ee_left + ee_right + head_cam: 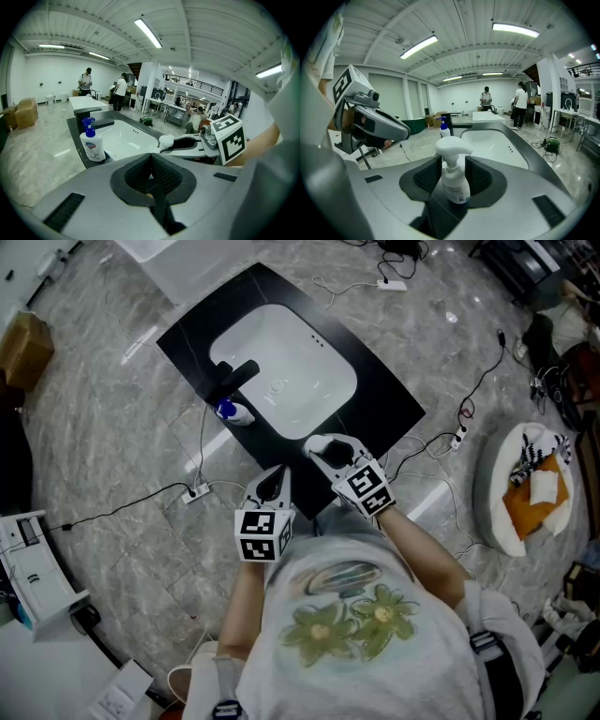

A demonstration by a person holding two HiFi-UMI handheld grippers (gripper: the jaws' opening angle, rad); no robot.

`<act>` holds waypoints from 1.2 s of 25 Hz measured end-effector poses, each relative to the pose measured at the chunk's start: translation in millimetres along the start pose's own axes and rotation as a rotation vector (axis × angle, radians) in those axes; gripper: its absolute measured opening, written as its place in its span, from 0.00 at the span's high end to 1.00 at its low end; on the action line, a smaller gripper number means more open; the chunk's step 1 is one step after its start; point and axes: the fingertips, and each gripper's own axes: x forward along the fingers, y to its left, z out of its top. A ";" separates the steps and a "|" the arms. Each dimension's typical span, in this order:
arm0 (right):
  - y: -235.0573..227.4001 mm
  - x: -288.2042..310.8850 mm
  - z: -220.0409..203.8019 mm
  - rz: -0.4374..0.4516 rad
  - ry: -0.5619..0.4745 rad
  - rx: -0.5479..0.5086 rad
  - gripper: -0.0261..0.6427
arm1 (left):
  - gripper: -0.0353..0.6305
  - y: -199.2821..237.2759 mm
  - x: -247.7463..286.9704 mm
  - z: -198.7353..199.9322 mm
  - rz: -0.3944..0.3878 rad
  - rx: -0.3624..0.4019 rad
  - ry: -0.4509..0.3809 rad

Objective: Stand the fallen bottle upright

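Observation:
A white pump bottle [453,180] stands upright on the black counter [386,399], at its near edge in front of the sink. My right gripper [453,165] is shut on it, with a pad close against each side of the body. From the head view I see the bottle's white pump head [320,442] just past the right gripper [325,450]. The left gripper view shows that pump head [166,139] from the side. My left gripper [275,486] hovers beside the right one at the counter's near corner. Its jaws [151,174] are shut with nothing in them.
A white sink [309,395] is set in the counter, with a black faucet [234,377] at its left. An upright blue-capped soap bottle [234,412] stands beside the faucet. Cables and a power strip [196,492] lie on the marble floor. Two people stand far behind the counter.

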 end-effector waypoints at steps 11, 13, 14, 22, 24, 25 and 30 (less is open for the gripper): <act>2.2 -8.8 -15.0 0.000 0.039 0.024 0.74 | 0.92 -4.0 -1.6 -2.7 -0.005 -0.004 0.004; 3.9 -11.5 -19.9 0.001 0.052 0.029 0.74 | 0.92 -4.9 -1.8 -3.3 -0.013 -0.015 0.002; 4.2 -13.1 -22.1 -0.002 0.056 0.033 0.74 | 0.92 -5.3 -1.8 -3.6 -0.017 -0.021 0.002; 9.3 -33.2 -28.5 -0.017 0.063 0.122 0.76 | 0.92 -11.2 0.2 -6.0 -0.043 -0.028 0.006; 13.3 -38.7 -25.2 0.000 0.057 0.130 0.84 | 0.92 -13.2 1.3 -5.7 -0.053 -0.031 0.007; 16.0 -41.3 -23.4 0.016 0.053 0.139 0.85 | 0.92 -14.6 1.7 -5.2 -0.060 -0.037 0.007; 28.7 -52.6 -12.5 0.068 0.023 0.178 0.89 | 0.92 -21.6 1.5 -1.6 -0.097 -0.070 -0.003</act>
